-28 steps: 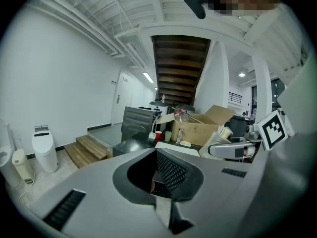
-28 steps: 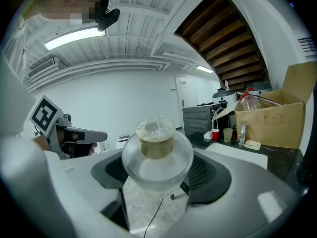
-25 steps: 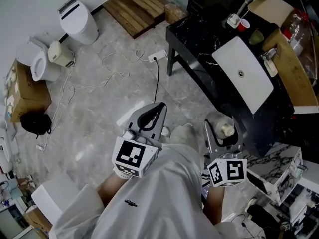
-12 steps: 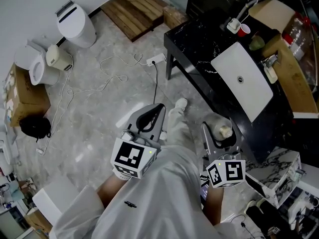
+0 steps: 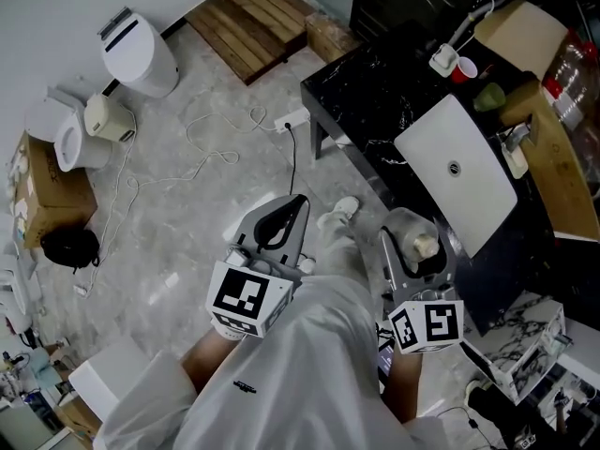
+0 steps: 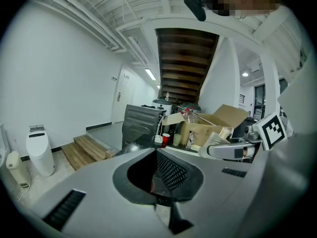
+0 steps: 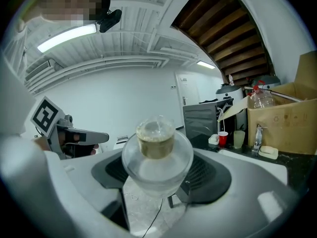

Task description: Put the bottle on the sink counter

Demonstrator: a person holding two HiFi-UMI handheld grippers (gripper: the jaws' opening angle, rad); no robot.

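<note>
Counter (image 5: 361, 101) + sink (image 5: 469, 190) sit lower and nearer in head view vs 1 s ago, and a shoe (image 5: 337, 211) is now fwd, so the person is prob walking in.

Right claw (image 5: 412, 244) is clenched on the bottle (image 5: 415, 225), cap showing from above. Bottle is airborne over the floor, short of the counter's near edge. Left claw (image 5: 279, 221) is closed on nothing, held alongside.

Step looks like carry/approach; placing not begun. Next move prob needs: finish closing in, bring bottle over the near edge, set its base on bare black top, then release.

Room: black slab left of the sink is bare and is the best landing spot. Far end is busier: red cup (image 5: 466, 67) + green cup (image 5: 489, 97) by the sink's far rim. Cardboard box (image 5: 525, 22) crowds the far side. On the floor, cable (image 5: 293, 162) + power strip (image 5: 291, 118) lie by the counter leg, a possible trip risk.
</note>
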